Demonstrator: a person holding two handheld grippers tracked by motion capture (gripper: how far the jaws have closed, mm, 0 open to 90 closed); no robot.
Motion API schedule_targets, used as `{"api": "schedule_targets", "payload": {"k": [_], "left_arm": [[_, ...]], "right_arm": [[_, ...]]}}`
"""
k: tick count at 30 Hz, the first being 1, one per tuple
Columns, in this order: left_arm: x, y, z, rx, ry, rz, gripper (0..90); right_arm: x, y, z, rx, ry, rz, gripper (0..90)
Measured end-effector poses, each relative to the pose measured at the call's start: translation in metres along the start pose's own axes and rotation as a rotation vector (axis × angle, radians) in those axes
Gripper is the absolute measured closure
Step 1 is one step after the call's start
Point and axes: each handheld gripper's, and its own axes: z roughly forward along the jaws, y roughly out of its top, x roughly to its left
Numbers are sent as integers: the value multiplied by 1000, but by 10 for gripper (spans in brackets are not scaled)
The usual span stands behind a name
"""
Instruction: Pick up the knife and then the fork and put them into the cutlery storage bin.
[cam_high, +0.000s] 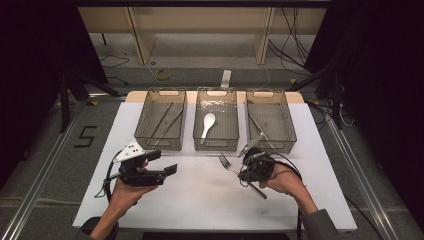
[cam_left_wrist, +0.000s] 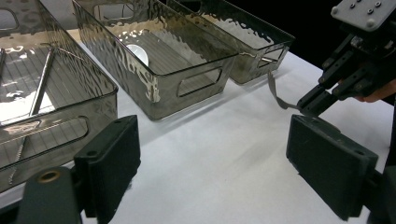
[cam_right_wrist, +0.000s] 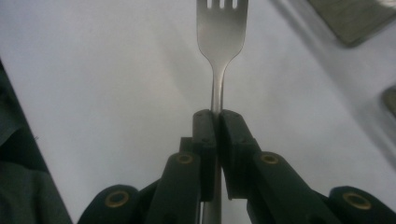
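A metal fork is held just above the white table, right of centre, with its tines pointing left and away. My right gripper is shut on the fork; in the right gripper view its jaws pinch the fork at the neck, and the right gripper hides the handle. My left gripper hovers left of centre, open and holding nothing. In the left gripper view its pads stand wide apart over bare table, and the fork shows beyond them.
Three smoky clear bins stand in a row at the back. The left bin holds long thin metal utensils. A white spoon lies in the middle bin. The right bin holds metal cutlery.
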Motion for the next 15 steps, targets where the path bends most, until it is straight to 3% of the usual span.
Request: {"api": "schedule_targets", "payload": {"k": [7,15], "left_arm": [[0,0,-1,0,1,1,170],[1,0,0,-3,2,-5,170]], "right_arm": [[-10,2,-11,-70,2,41,858],[-32,5,-34,-177,-15,108,858]]}}
